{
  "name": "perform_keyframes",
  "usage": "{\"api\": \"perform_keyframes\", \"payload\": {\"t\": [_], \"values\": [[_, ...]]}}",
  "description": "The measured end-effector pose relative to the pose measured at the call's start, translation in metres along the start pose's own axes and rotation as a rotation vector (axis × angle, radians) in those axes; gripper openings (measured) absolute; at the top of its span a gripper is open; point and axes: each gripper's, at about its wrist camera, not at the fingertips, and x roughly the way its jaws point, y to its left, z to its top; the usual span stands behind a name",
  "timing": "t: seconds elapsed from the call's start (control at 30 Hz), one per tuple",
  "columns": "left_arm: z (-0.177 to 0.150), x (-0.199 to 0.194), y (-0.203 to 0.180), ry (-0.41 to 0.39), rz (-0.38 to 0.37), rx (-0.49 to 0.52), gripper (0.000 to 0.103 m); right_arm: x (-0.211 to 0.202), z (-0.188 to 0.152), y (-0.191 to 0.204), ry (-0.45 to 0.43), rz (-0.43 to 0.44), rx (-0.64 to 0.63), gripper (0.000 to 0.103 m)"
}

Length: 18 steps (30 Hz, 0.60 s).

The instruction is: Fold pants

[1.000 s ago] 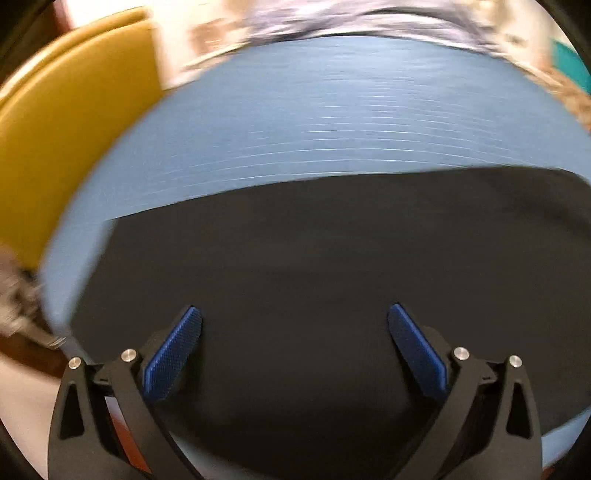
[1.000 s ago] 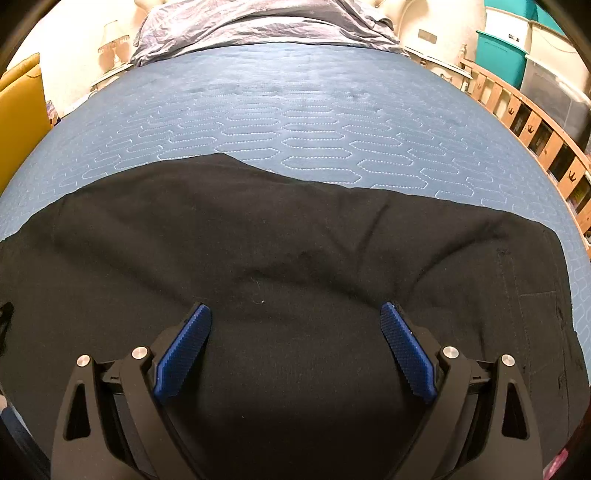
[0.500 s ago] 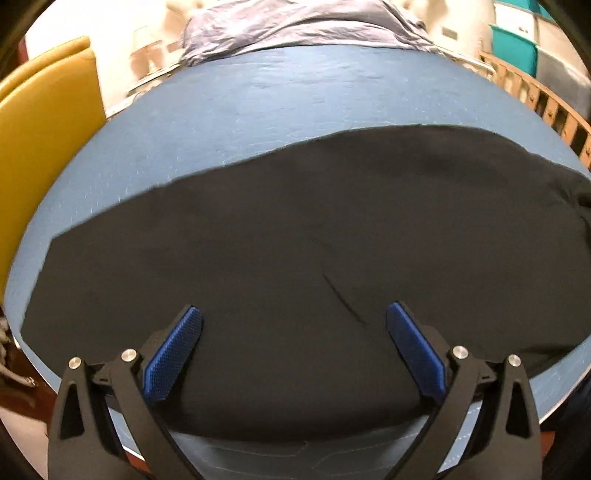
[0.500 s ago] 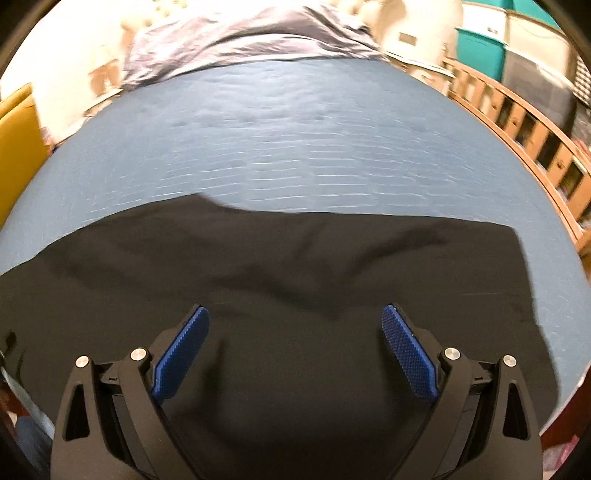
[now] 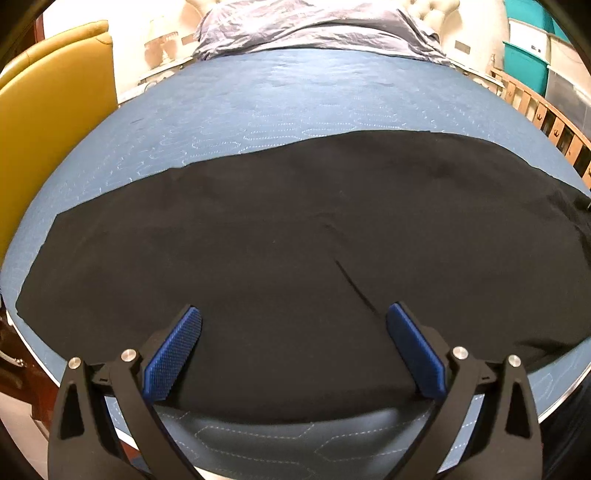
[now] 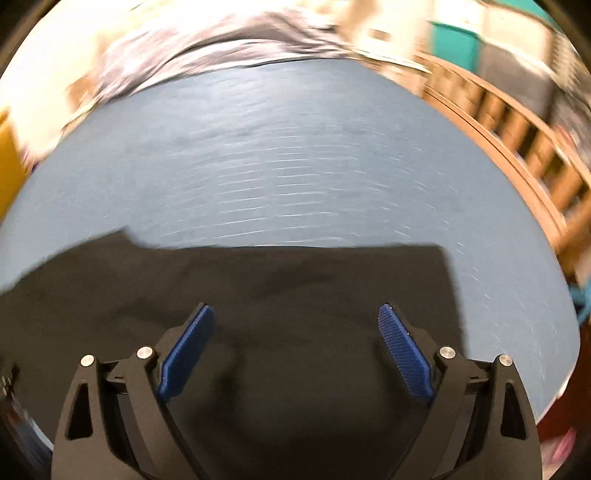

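Observation:
Black pants [image 5: 295, 240] lie flat across a blue quilted bed [image 5: 295, 96], running left to right near its front edge. My left gripper [image 5: 293, 325] is open and empty, hovering over the front part of the pants. In the right wrist view the pants [image 6: 277, 280] fill the lower half, with a square end at the right. My right gripper [image 6: 295, 325] is open and empty above that end. The right wrist view is motion-blurred.
A yellow chair [image 5: 48, 110] stands left of the bed. A grey crumpled cover [image 5: 314, 26] lies at the far end. A wooden railing [image 5: 546, 122] and teal bins [image 5: 528, 62] are at the right; the railing also shows in the right wrist view [image 6: 517, 140].
The left gripper has swung right and back, so more of the pants shows. The right gripper has swung right toward the pants' end. Both stay open.

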Motion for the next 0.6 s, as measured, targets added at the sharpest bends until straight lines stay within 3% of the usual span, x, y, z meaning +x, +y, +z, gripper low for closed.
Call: {"api": "perform_keyframes", "payload": {"t": [0.13, 0.2, 0.27, 0.3, 0.43, 0.5, 0.6], "values": [[-0.002, -0.004, 0.018, 0.008, 0.031, -0.028, 0.102, 0.039, -0.006, 0.022, 0.132, -0.056, -0.073, 0.089], [-0.004, -0.004, 0.036, 0.01, 0.039, -0.085, 0.102, 0.044, -0.009, 0.012, 0.126, -0.076, -0.055, 0.09], [-0.005, -0.009, 0.051, -0.005, 0.064, -0.129, 0.101, 0.033, -0.007, 0.003, 0.095, -0.177, -0.037, 0.09], [-0.005, -0.012, 0.059, -0.014, 0.073, -0.15, 0.101, 0.023, -0.006, -0.002, 0.069, -0.181, -0.015, 0.09], [-0.009, -0.02, 0.09, -0.05, 0.074, -0.234, 0.093, -0.027, -0.014, 0.009, -0.031, -0.002, 0.019, 0.091], [-0.014, -0.028, 0.114, -0.077, 0.086, -0.307, 0.093, -0.044, -0.029, 0.029, -0.042, 0.07, -0.019, 0.091], [-0.023, -0.036, 0.151, -0.087, 0.122, -0.404, 0.082, -0.059, -0.053, 0.067, -0.041, 0.169, -0.065, 0.091]]}}
